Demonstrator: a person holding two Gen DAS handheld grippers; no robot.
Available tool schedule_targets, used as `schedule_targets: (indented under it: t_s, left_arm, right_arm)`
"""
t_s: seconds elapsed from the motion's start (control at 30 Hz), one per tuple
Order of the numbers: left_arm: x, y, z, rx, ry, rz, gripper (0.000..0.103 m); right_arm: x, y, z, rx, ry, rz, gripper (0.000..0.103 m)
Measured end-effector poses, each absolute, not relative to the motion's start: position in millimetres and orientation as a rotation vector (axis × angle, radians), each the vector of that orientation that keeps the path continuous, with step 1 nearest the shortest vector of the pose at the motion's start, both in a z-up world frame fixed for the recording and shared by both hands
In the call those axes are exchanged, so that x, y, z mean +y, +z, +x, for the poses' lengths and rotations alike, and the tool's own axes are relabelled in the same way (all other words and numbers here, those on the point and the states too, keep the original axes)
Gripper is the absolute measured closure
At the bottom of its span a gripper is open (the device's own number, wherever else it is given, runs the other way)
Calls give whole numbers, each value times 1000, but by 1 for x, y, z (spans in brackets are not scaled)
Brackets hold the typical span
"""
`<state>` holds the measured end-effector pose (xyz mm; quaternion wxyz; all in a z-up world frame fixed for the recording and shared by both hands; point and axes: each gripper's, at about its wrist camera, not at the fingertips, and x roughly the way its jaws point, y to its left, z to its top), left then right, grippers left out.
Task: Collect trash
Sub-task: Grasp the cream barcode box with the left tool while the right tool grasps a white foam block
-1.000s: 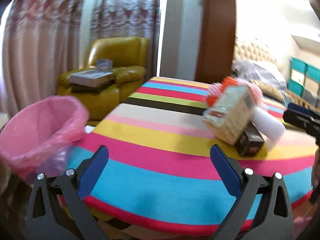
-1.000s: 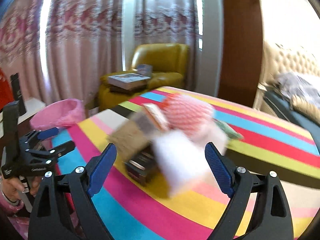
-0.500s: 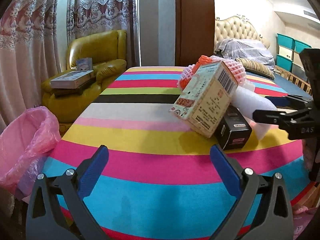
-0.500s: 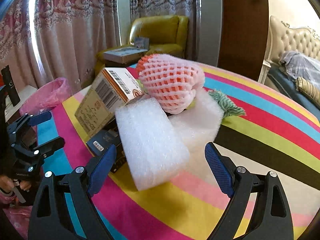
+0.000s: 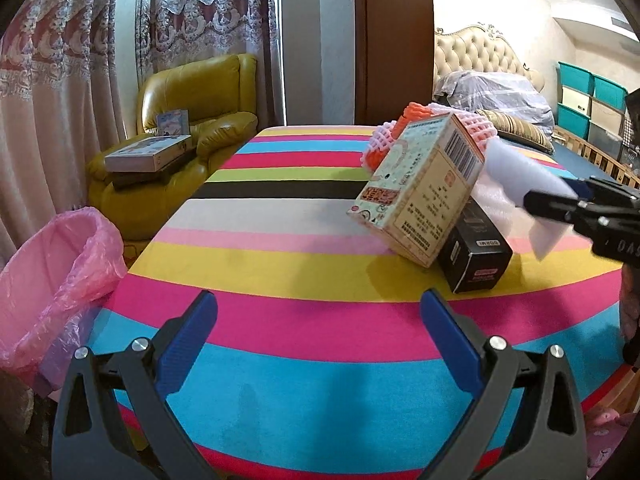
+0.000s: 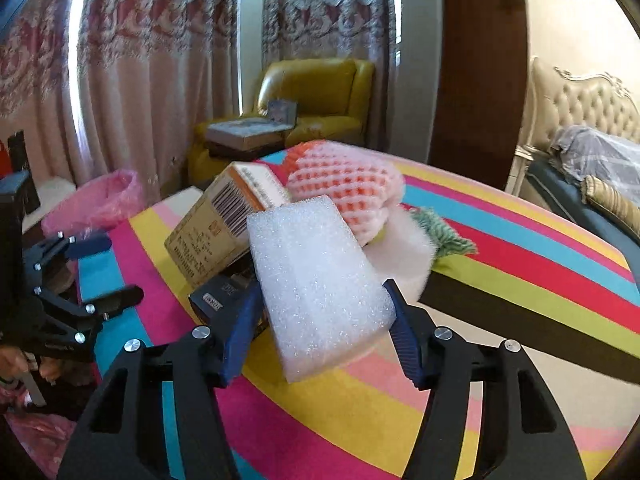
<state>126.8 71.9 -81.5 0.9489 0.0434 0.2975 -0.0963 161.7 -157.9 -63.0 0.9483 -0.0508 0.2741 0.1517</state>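
Trash lies heaped on the far right of a striped tablecloth (image 5: 280,264) in the left wrist view: a beige carton (image 5: 420,188) with a barcode leans tilted against a black box (image 5: 476,252), with an orange-and-pink foam fruit net (image 5: 404,120) behind the carton and a white foam block (image 5: 524,184) to its right. The right gripper (image 5: 560,200) reaches in from the right edge, one dark finger lying across the foam block. The left gripper (image 5: 320,336) hovers over the near blue and pink stripes, its blue-padded jaws spread wide with nothing between them. A bin lined with a pink plastic bag (image 5: 56,288) stands off the table's left edge. A yellow armchair (image 5: 192,112) with a flat box on its arm sits in the far left, before patterned curtains.

In the right wrist view, the white foam block (image 6: 316,284) fills the centre, standing between the jaws of the right gripper (image 6: 320,320), which are closing on it; both blue pads touch its sides. Behind it lean the beige carton (image 6: 216,232) and the foam fruit net (image 6: 352,192), with the black box (image 6: 220,300) under the carton and a green tassel (image 6: 444,232) to the right. The left gripper (image 6: 100,268) shows at the left edge, jaws apart, and the pink plastic bag (image 6: 100,200) lies beyond it.
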Motion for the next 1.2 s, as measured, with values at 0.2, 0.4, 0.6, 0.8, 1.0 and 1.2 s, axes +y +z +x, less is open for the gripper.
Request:
schedule_targets:
  t_s: [0.2,0.4,0.6,0.8,1.0,1.2]
  left_arm:
    - [65,-82,127,605,-197,126,5]
    - [50,-84,133,616,-200,185,5]
    - [35,-75,145,619,-232,186,5]
    - [17,-80,173,686,-232,236,10]
    - [-15,-85,189,701,-249,315,21]
    - [-11,-84,185,693,-271,229,26]
  right_arm:
    - [-176,-58,157,533,262,-27,45]
    - [-183,-58,159,530,246,13,44]
    - [-182,-58,155,515,246,2,44]
    - [-188,-59,155,511,246,25,44]
    - [-191,-59,155,513,245,46,44]
    - [-195,-58,153,498,243,68,44]
